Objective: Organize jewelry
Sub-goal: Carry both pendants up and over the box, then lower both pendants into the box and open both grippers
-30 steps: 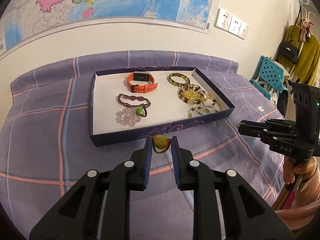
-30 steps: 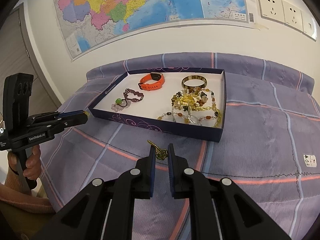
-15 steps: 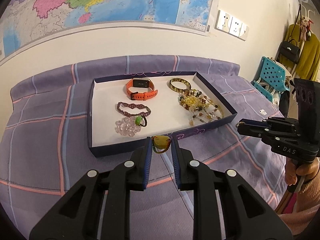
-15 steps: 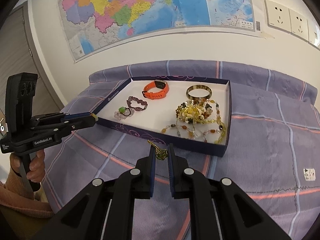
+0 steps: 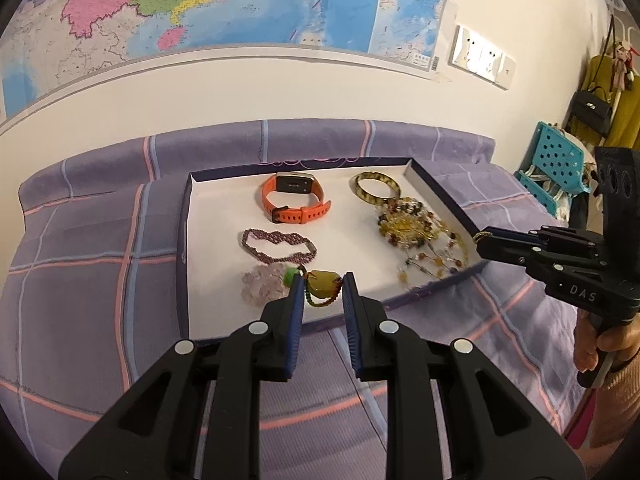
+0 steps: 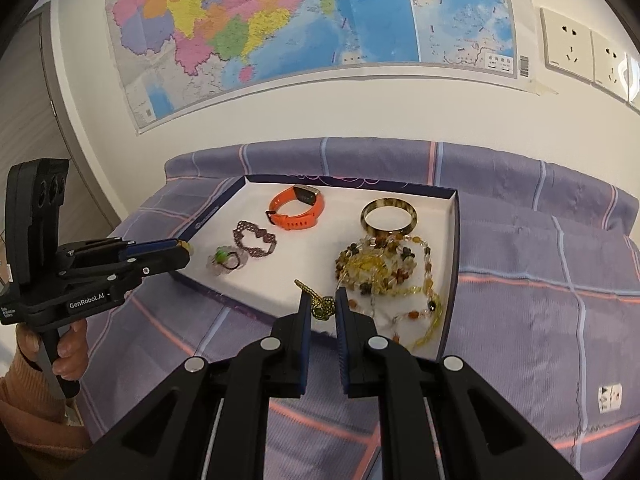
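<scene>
A dark blue tray with a white floor [image 5: 208, 312] [image 6: 450, 280] lies on the purple checked bed cover. It holds an orange watch [image 5: 296, 204] [image 6: 296, 208], a brown bangle [image 5: 376, 186] [image 6: 390, 218], a purple braided bracelet [image 5: 278, 246] [image 6: 254, 238], a pale crystal bracelet with a green bead [image 5: 262, 286] [image 6: 222, 260] and a heap of amber bead strings [image 5: 416, 232] [image 6: 380, 272]. My left gripper [image 5: 322, 286] is shut on a yellow stone pendant with green beads [image 5: 323, 283], held over the tray's near edge. My right gripper [image 6: 320, 306] is shut on a small gold-green beaded piece [image 6: 322, 306] over the tray's near side.
A map hangs on the wall behind the bed. A turquoise perforated chair [image 5: 556, 164] and hanging bags [image 5: 592, 108] stand at the right. A small white tag [image 6: 610, 398] lies on the cover at the right.
Both grippers have moved forward and up toward the tray with their pieces; they now hang over its near edge rather than over the bed cover.
</scene>
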A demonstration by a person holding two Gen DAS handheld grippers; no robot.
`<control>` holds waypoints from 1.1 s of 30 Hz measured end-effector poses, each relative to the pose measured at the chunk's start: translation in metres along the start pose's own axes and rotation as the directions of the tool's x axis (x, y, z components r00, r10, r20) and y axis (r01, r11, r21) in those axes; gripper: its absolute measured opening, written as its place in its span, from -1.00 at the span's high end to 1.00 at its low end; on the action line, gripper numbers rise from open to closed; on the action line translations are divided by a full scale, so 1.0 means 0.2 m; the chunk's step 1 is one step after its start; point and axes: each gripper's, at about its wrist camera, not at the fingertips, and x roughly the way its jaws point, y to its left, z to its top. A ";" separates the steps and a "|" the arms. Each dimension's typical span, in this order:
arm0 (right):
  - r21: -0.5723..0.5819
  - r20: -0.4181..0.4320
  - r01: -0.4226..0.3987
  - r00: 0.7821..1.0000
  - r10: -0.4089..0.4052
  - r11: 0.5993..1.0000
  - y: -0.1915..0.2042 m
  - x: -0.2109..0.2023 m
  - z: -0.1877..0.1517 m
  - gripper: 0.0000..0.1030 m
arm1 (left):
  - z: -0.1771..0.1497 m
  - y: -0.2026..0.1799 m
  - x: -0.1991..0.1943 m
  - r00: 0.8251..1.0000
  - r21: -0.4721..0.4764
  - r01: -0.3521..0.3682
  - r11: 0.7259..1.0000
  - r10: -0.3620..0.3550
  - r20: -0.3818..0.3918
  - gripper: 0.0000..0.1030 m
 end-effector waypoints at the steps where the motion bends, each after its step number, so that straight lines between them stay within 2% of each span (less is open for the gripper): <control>1: 0.006 -0.007 0.005 1.000 -0.005 1.000 -0.01 0.02 0.01 0.80 | 0.01 0.00 0.02 1.000 0.002 -0.004 1.000 0.004 -0.002 0.61; 15: 0.023 -0.053 0.029 0.998 -0.028 0.999 -0.05 0.17 0.04 0.80 | 0.04 0.03 0.19 0.999 -0.026 -0.031 0.999 0.030 -0.044 0.61; 33: 0.035 -0.089 0.050 0.995 -0.047 0.998 -0.08 0.26 0.04 0.80 | 0.05 0.07 0.28 0.996 -0.049 -0.054 0.997 0.051 -0.067 0.60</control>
